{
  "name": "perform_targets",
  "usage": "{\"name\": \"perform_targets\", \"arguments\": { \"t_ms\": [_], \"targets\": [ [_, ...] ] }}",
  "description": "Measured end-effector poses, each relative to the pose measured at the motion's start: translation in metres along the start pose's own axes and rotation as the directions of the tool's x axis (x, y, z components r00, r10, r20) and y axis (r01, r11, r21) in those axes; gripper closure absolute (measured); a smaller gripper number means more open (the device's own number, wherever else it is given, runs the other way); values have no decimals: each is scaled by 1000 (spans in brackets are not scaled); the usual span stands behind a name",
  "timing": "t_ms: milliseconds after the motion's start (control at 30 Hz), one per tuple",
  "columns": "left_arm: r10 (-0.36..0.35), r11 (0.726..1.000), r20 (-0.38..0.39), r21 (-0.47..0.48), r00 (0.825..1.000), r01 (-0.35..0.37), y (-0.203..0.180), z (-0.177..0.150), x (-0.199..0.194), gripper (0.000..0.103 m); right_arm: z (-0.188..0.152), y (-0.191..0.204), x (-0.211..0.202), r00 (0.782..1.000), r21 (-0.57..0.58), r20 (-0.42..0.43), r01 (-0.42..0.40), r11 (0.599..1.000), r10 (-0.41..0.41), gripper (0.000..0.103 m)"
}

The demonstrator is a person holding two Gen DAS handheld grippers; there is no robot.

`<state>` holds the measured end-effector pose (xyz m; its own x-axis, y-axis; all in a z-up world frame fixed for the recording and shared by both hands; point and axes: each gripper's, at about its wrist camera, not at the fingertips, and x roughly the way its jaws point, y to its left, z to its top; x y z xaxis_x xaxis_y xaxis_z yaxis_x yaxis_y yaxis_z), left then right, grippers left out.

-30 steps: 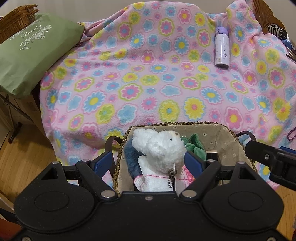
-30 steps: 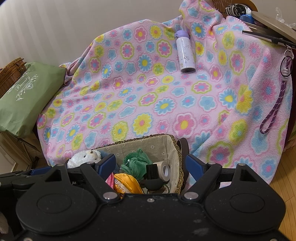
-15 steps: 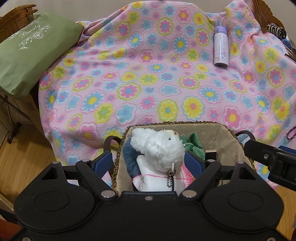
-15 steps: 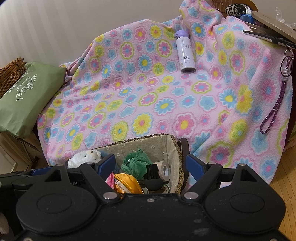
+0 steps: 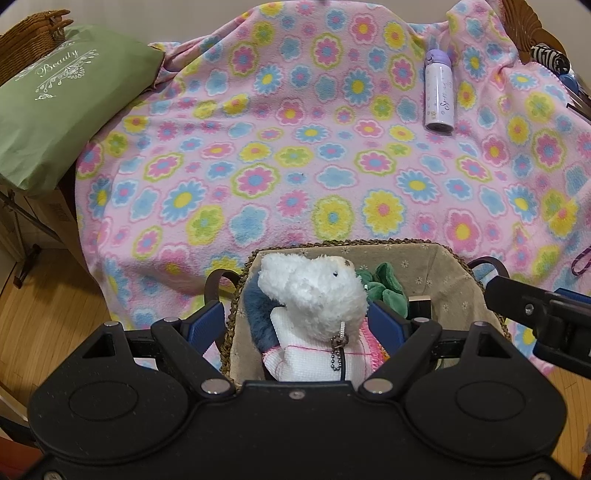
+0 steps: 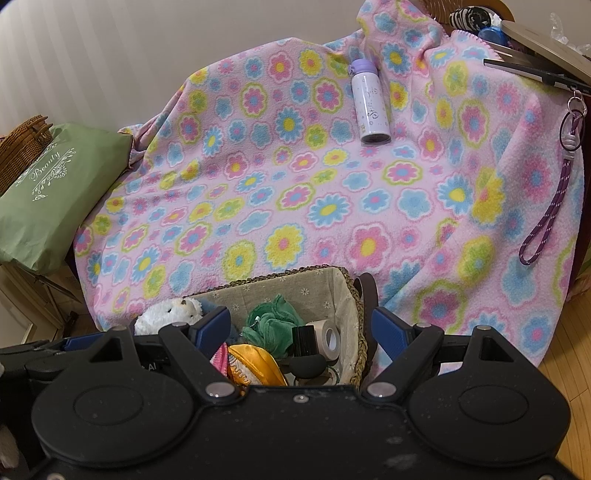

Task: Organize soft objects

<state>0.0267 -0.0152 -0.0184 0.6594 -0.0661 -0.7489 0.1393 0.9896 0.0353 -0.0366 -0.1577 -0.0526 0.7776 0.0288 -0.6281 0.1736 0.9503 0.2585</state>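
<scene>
A woven basket (image 5: 343,243) with a beige liner stands in front of the blanket's hanging edge. A white plush toy (image 5: 314,291) sits at its left end on a blue fuzzy piece (image 5: 258,314) and a white knit cloth (image 5: 306,358). A green plush (image 6: 273,325), an orange satin piece (image 6: 251,363) and a tape roll (image 6: 330,338) fill the right end. My left gripper (image 5: 295,321) is open, straddling the basket's left wall, with the white plush between its jaws but not pressed. My right gripper (image 6: 301,325) is open astride the right wall (image 6: 354,314).
A pink floral blanket (image 5: 295,147) covers the furniture behind, with a purple bottle (image 5: 439,96) lying on it. A green pillow (image 5: 55,110) and a wicker hamper (image 5: 33,33) are at the left. A purple lanyard (image 6: 546,221) hangs at the right. The floor (image 5: 44,295) is wood.
</scene>
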Motion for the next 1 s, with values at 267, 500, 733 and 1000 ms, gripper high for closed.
{"name": "perform_targets", "arguments": {
  "t_ms": [267, 500, 733, 1000],
  "targets": [
    [-1, 1000, -4, 3, 1000, 1, -1, 0, 0, 22, -2, 0, 0, 1000, 4, -3, 0, 1000, 0, 19],
    [-4, 1000, -5, 6, 1000, 4, 0, 0, 1, 22, -3, 1, 0, 1000, 3, -3, -1, 1000, 1, 19],
    [-3, 1000, -6, 7, 1000, 3, 0, -1, 0, 22, -3, 0, 0, 1000, 5, -4, -1, 1000, 1, 19],
    [-5, 1000, -7, 12, 1000, 5, -1, -1, 1, 22, -2, 0, 0, 1000, 5, -4, -1, 1000, 1, 18]
  ]
}}
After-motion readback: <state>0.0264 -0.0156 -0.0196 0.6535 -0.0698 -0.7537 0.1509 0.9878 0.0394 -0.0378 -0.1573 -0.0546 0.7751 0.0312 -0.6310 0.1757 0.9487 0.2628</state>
